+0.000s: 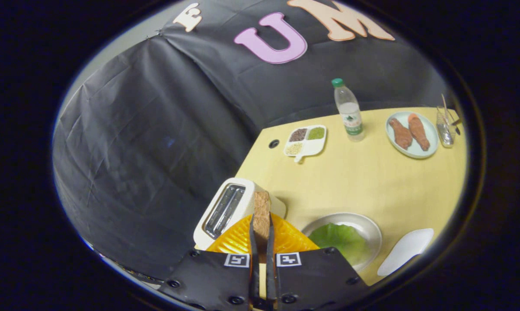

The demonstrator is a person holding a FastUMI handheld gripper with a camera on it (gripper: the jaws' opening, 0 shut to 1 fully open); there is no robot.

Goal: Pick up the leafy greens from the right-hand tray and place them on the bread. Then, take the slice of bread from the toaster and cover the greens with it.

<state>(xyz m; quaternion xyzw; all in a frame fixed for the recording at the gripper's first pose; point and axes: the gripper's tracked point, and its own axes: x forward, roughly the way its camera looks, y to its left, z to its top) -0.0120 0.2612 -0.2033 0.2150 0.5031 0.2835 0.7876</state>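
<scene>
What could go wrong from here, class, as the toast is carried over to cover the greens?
1. The gripper pinches the toast only by its lower edge, jaws nearly closed; it may tip or slip out in transit.
2. The toast hangs close above the toaster; a sideways swing might knock it.
3. The greens lie domed in the plate, so a slice dropped on them could slide off.

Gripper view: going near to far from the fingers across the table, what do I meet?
Gripper shut on the bread slice → toaster → divided snack tray → water bottle. Off to the fingers' right, the greens lie in the metal plate.
</scene>
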